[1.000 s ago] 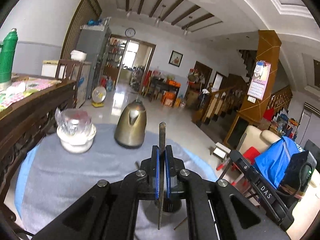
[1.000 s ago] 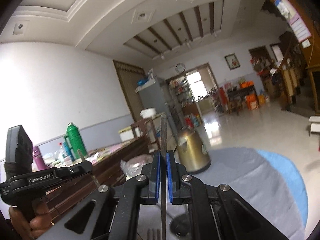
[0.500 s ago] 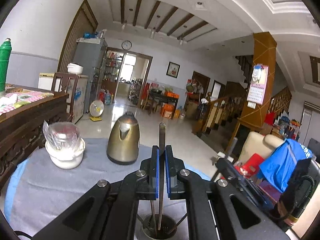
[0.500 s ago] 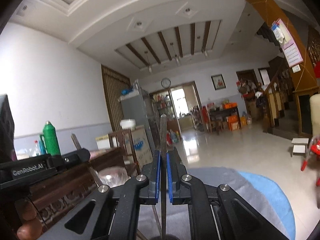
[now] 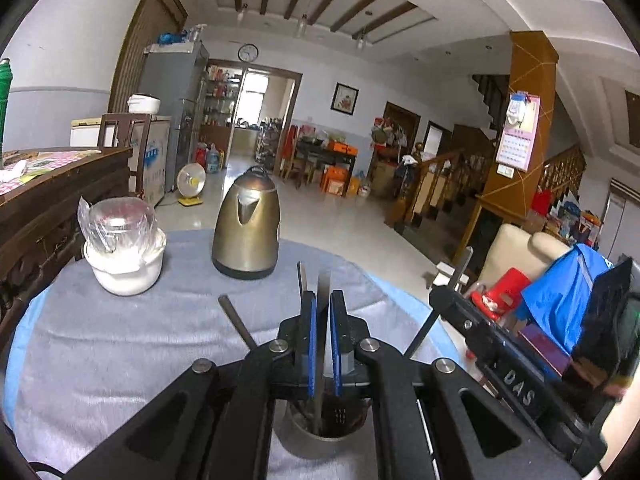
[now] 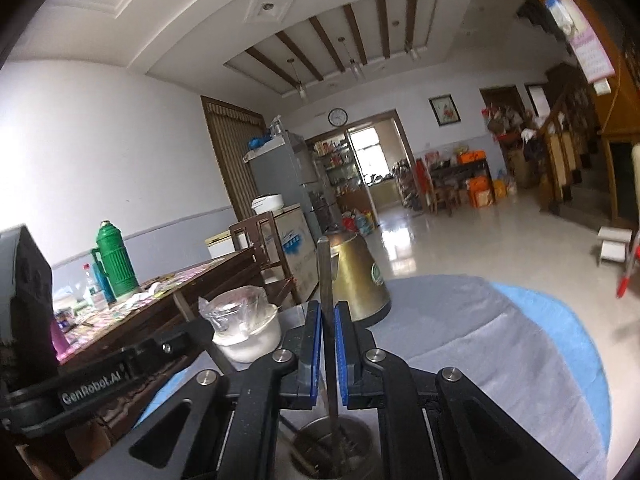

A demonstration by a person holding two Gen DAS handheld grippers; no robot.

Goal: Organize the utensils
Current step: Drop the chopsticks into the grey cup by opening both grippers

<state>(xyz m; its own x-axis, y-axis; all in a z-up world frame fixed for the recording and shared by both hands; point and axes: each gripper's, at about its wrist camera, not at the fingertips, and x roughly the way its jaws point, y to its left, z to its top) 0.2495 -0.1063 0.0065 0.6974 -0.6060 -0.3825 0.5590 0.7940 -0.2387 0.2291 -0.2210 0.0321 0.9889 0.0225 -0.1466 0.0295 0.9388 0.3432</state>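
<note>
Brass-coloured kettle and plastic-wrapped white bowl behind on grey tablecloth. Steel utensil holder below both grippers, several utensil handles inside. Left gripper nearly closed on upright flat utensil; right gripper nearly closed on utensil handle, lower end inside holder.

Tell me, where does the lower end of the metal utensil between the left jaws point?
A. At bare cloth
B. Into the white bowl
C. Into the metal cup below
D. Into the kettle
C: in the left wrist view the utensil runs down from the left gripper into the open cup; the kettle and bowl stand farther off.
</note>
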